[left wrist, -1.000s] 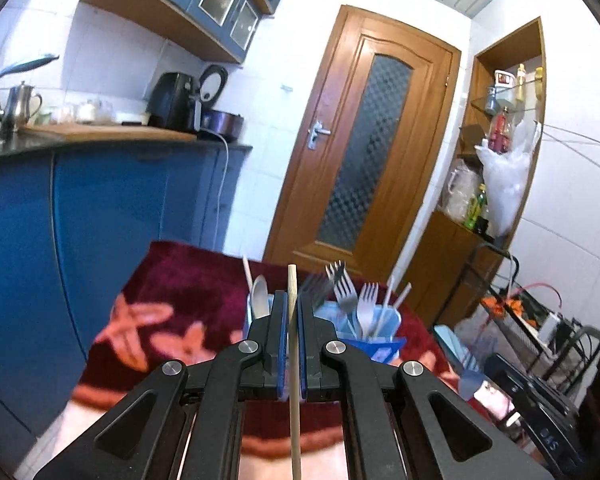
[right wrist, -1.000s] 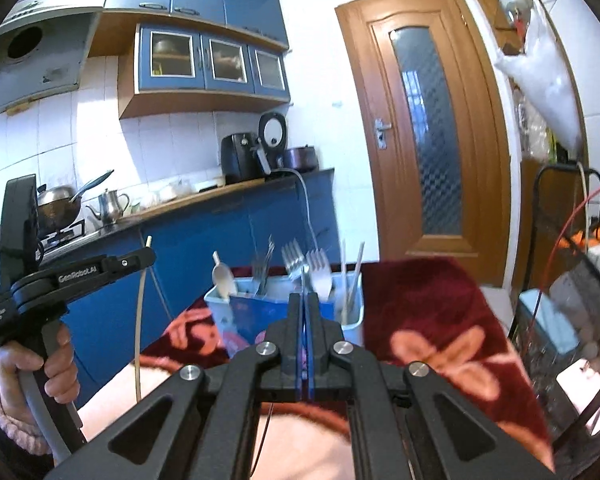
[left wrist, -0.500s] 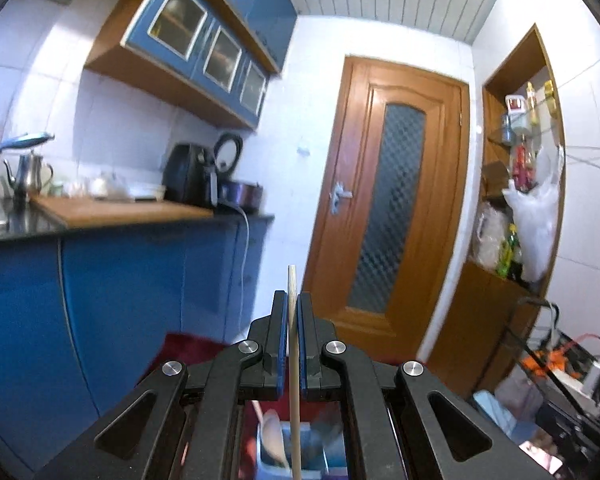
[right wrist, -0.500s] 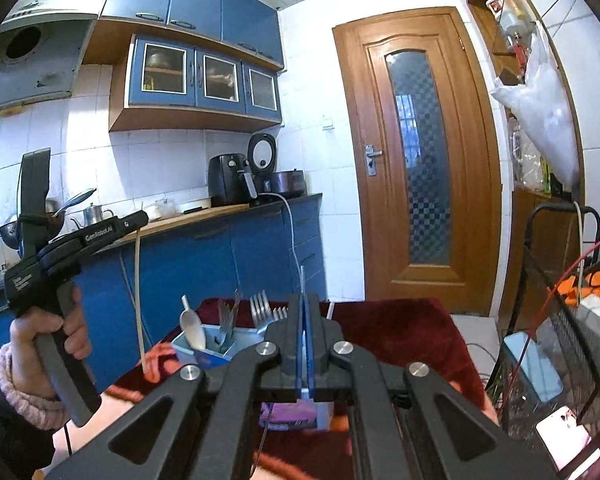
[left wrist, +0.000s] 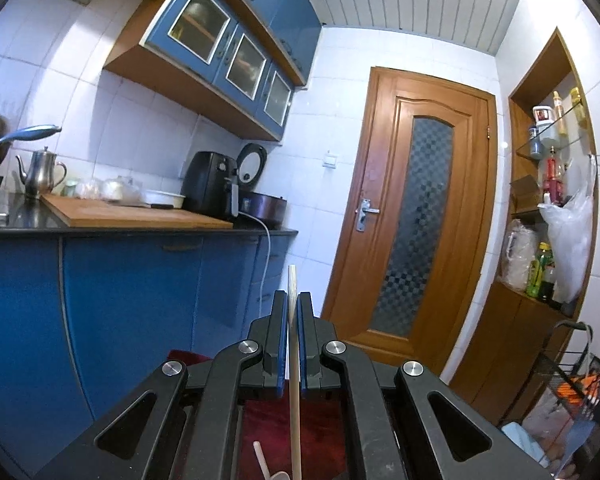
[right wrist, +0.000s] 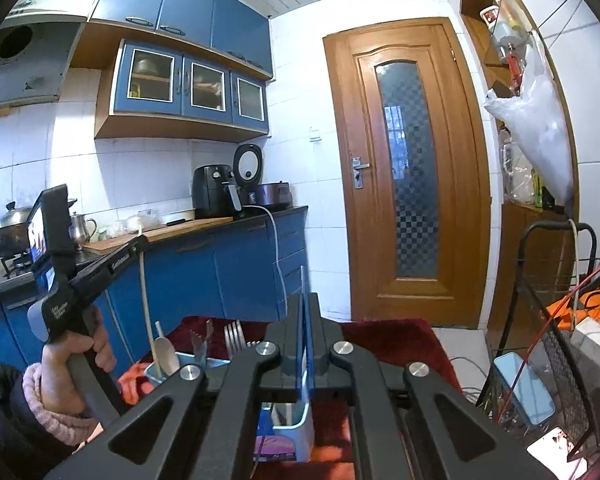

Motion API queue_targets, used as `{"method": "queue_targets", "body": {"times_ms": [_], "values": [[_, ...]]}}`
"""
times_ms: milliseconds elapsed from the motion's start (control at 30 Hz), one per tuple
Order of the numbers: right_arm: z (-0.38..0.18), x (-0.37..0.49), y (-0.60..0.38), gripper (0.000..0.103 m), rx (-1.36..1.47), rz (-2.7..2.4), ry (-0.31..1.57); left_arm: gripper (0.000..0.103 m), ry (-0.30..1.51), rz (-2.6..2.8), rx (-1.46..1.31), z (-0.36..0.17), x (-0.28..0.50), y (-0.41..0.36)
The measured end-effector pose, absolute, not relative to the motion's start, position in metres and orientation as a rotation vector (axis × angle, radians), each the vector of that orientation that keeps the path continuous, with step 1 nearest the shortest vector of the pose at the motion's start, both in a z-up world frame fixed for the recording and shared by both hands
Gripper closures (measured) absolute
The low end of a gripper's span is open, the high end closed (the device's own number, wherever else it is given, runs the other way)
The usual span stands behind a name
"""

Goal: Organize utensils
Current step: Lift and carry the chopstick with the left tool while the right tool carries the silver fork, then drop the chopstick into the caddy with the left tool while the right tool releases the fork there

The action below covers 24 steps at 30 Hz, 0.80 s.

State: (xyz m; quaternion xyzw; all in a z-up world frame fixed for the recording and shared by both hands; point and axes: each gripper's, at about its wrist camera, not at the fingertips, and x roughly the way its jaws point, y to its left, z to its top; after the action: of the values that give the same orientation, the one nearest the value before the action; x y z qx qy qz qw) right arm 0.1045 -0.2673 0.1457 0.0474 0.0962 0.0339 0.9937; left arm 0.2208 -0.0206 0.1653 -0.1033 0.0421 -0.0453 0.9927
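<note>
Raised left gripper (left wrist: pixel 292 320) higher — pinching chopstick (left wrist: pixel 294 380) upright above caddy (right wrist: pixel 300 432); right gripper (right wrist: pixel 305 320) fingers pressed together on something thin, unidentifiable. Risk I see: chopstick swings, snags forks (right wrist: pixel 233 336).

The left gripper (left wrist: pixel 293 320) is black with blue pads (left wrist: pixel 282 336), and the chopstick (left wrist: pixel 294 380) clamped between them is pale wood. Beneath it lies a dark red cloth (left wrist: pixel 268 420). The right gripper (right wrist: pixel 305 336) is black too, its pads (right wrist: pixel 300 344) blue; just behind it stands a light blue utensil holder (right wrist: pixel 300 432) on a maroon cloth (right wrist: pixel 396 344) patterned with orange flowers. Left of both are blue cabinets (right wrist: pixel 228 272), ahead an orange-brown door (right wrist: pixel 412 168) with chequered glass
</note>
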Motion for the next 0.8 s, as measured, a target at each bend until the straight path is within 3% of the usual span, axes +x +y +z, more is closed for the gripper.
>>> {"method": "queue_targets", "body": {"times_ms": [567,800], "values": [[0.143,0.151,-0.264,0.101,0.031,-0.049,0.112,0.099,0.089,-0.085,-0.225,0.131,0.227,-0.019],[0.120,0.170,-0.252,0.101,0.003,0.000,0.173,0.099,0.117,-0.097,-0.222,0.113,0.223,-0.020]]}}
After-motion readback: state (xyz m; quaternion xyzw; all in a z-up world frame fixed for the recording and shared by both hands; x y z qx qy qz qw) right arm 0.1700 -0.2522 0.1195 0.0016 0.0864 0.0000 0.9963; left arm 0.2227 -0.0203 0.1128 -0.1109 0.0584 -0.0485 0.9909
